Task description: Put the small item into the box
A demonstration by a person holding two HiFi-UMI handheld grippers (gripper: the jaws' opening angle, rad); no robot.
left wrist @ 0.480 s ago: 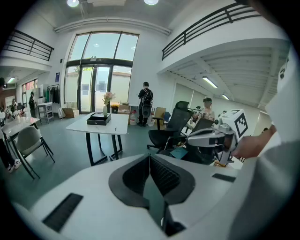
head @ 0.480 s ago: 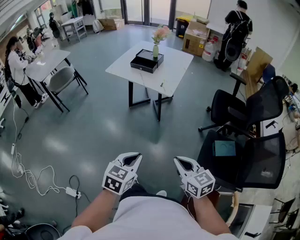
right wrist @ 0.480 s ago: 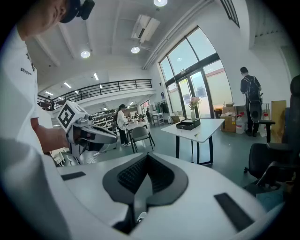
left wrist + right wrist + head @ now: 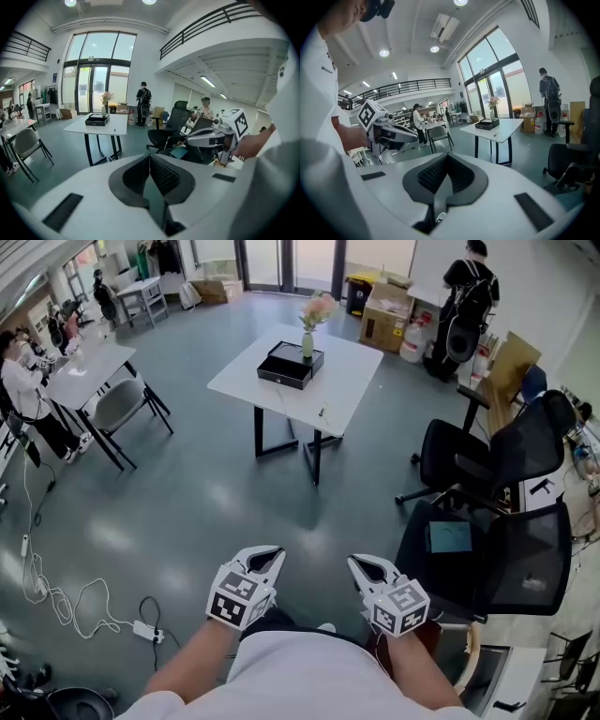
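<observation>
A white table (image 4: 342,381) stands across the room. On it are a shallow black box (image 4: 291,365), a vase of pink flowers (image 4: 308,332) and a small dark item (image 4: 322,412) near the front edge. The box (image 4: 97,120) and item (image 4: 114,130) show far off in the left gripper view; the right gripper view shows the same box (image 4: 487,124) and item (image 4: 495,134). My left gripper (image 4: 267,555) and right gripper (image 4: 365,564) are held side by side close to my body, far from the table. Both are shut and hold nothing.
Black office chairs (image 4: 487,521) crowd the right side. At the left stand a folding table with a grey chair (image 4: 117,399) and seated people. A power strip and cable (image 4: 145,626) lie on the floor. At the back are cardboard boxes (image 4: 389,320) and a person with a backpack (image 4: 469,296).
The head view has drifted a little, so the table and room sit slightly to the left. Both grippers keep their place and stay shut.
</observation>
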